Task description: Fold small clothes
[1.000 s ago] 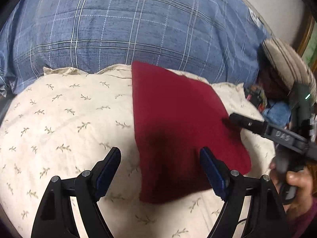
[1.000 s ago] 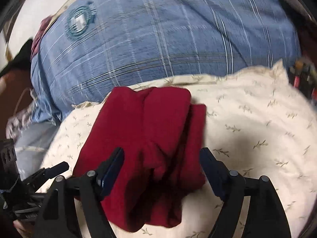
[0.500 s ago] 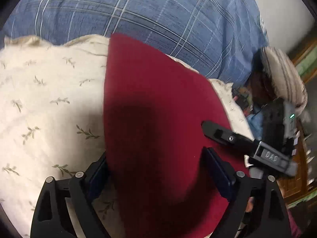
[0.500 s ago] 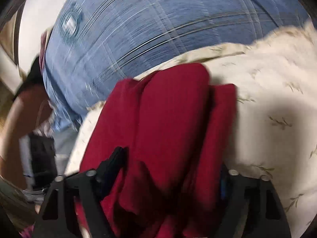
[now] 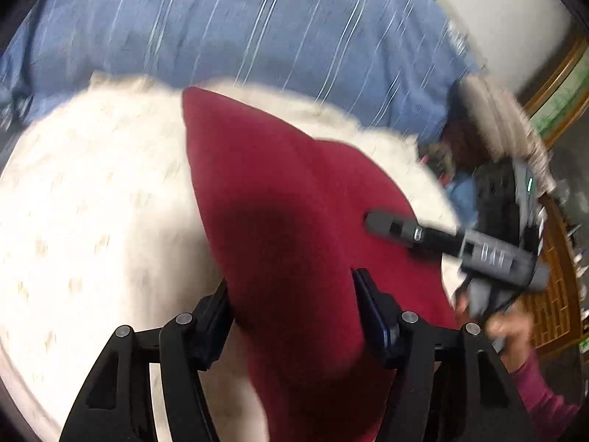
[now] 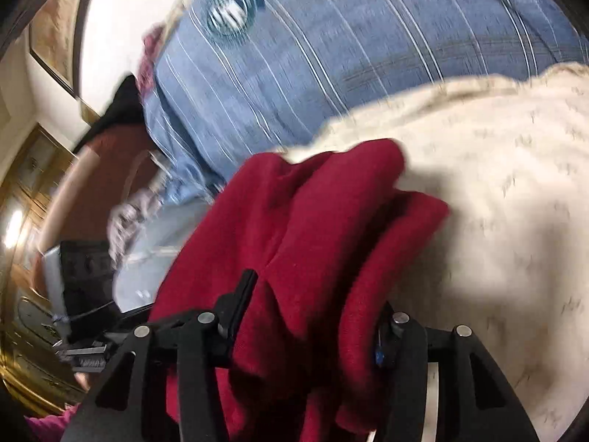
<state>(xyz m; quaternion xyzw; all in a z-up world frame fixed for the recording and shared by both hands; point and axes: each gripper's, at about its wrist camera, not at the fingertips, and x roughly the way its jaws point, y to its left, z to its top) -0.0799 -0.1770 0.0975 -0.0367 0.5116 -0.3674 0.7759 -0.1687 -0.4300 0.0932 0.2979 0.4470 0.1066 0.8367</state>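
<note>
A folded dark red garment (image 5: 287, 221) lies on a cream leaf-print pillow (image 5: 92, 202). My left gripper (image 5: 294, 305) has closed on the garment's near edge, with cloth filling the gap between the fingers and lifting off the pillow. In the right wrist view the same red garment (image 6: 313, 239) shows its stacked folds, and my right gripper (image 6: 313, 316) is closed around its thick folded end. The right gripper also shows in the left wrist view (image 5: 390, 224), over the garment's right side.
A blue plaid bedcover (image 5: 257, 29) lies behind the pillow (image 6: 497, 202). A striped cushion (image 5: 500, 121) and clutter sit at the right, beside wooden furniture (image 5: 552, 287). In the right wrist view a brown headboard (image 6: 81, 184) and dark devices (image 6: 81, 269) stand at the left.
Both grippers moved in onto the red garment and closed on it. The garment's near end has risen off the pillow, and both views are blurred by motion.
</note>
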